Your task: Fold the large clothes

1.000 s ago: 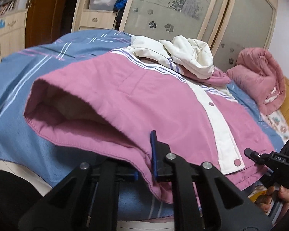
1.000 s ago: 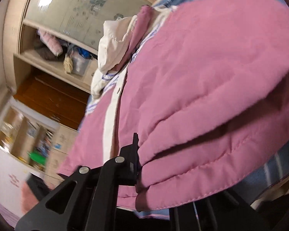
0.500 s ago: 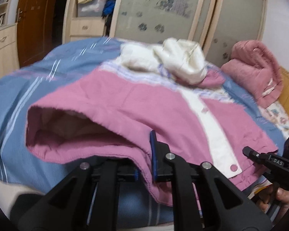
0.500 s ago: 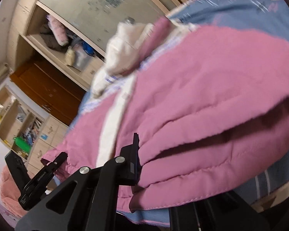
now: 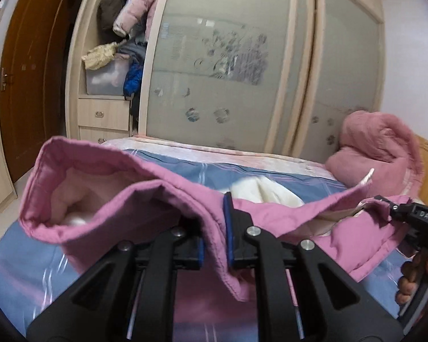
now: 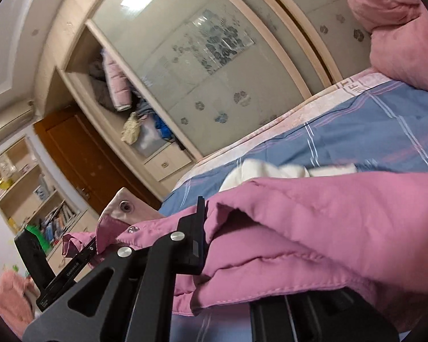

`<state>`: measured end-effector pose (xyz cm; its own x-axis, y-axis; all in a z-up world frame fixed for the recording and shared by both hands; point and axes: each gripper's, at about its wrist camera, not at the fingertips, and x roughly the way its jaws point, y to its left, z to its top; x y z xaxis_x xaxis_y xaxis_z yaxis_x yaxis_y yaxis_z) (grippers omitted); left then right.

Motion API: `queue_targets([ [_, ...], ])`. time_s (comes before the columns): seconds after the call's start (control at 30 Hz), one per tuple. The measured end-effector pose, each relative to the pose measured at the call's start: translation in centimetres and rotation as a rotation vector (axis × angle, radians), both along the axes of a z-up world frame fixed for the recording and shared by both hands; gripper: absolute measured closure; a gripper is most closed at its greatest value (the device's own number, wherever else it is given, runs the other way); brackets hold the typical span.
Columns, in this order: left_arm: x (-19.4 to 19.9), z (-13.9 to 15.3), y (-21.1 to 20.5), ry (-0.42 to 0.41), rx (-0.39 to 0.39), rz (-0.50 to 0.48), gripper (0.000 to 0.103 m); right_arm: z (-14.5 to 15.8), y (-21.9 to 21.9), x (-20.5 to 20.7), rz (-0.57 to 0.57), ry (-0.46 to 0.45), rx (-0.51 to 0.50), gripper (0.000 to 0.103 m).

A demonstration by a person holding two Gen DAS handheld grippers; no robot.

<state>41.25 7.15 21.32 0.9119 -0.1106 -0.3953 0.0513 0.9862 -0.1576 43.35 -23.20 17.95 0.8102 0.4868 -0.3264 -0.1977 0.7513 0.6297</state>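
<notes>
Our left gripper (image 5: 215, 233) is clenched on the hem of the pink padded jacket (image 5: 145, 199), its 2 black fingers pinching a fold of fabric between blue pads. In this left wrist view, the jacket hangs lifted above the bed, which is covered by a blue striped sheet (image 5: 242, 171). The jacket's pale lining gapes open to the left, and a cream hood (image 5: 259, 192) shows beyond the hem. At the right edge we see our right gripper (image 5: 391, 206) pinching the jacket's other corner, with our right hand (image 5: 413, 279) on its handle. Behind stand a wardrobe (image 5: 222, 65) with frosted sliding doors and a bundled pink quilt (image 5: 379, 148).

In the tilted right wrist view, the right gripper is likewise clamped on the jacket's hem, the fabric bunching thickly over its right finger and hiding it. The white snap placket (image 6: 125, 206) curls up at left, beside our left gripper's black body. The sheet lies below the raised jacket.
</notes>
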Motion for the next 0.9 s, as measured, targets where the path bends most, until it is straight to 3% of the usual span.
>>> queue_targets([
  [0.13, 11.2, -1.1, 0.3, 0.092, -0.033, 0.019, 0.092, -1.4, 0.6, 10.9, -0.017, 0.086, -0.004, 0.096],
  [0.23, 18.7, -5.0, -0.4, 0.187, 0.013, 0.037, 0.091, -4.5, 0.6, 16.9, -0.022, 0.168, -0.008, 0.095],
  [0.37, 23.4, -10.1, -0.8, 0.247, 0.045, 0.018, 0.087, -9.1, 0.6, 21.1, -0.026, 0.249, 0.013, 0.086],
  [0.47, 24.5, -11.5, 0.8, 0.259, -0.088, -0.015, 0.081, -9.9, 0.4, 21.6, -0.002, 0.232, 0.065, 0.056],
  [0.53, 24.5, -10.8, 1.9, 0.240, -0.203, -0.062, 0.067, -8.9, 0.4, 21.3, 0.001, 0.190, 0.095, 0.012],
  [0.57, 24.4, -10.2, 2.3, 0.220, -0.227, -0.079, 0.035, -8.0, 0.2, 21.1, -0.012, 0.157, 0.114, 0.006],
  [0.6, 23.9, -8.7, 2.5, 0.157, -0.216, -0.065, 0.002, -7.3, 0.1, 20.9, -0.023, 0.138, 0.124, 0.003],
  [0.67, 21.9, -5.4, 2.3, -0.025, -0.125, -0.009, 0.002, -5.5, -0.1, 20.7, -0.031, 0.107, 0.129, 0.003],
  [0.73, 20.9, -2.6, 1.8, -0.107, -0.035, 0.010, 0.002, -3.4, -0.5, 20.5, -0.054, 0.059, 0.103, 0.003],
  [0.8, 19.4, -0.9, 1.3, -0.145, 0.012, 0.033, 0.002, -1.5, -0.1, 19.5, -0.077, 0.002, 0.012, 0.003],
  [0.9, 18.4, -1.6, -1.3, -0.109, 0.143, 0.026, 0.002, -0.8, 2.7, 18.3, -0.087, -0.016, -0.257, 0.001],
])
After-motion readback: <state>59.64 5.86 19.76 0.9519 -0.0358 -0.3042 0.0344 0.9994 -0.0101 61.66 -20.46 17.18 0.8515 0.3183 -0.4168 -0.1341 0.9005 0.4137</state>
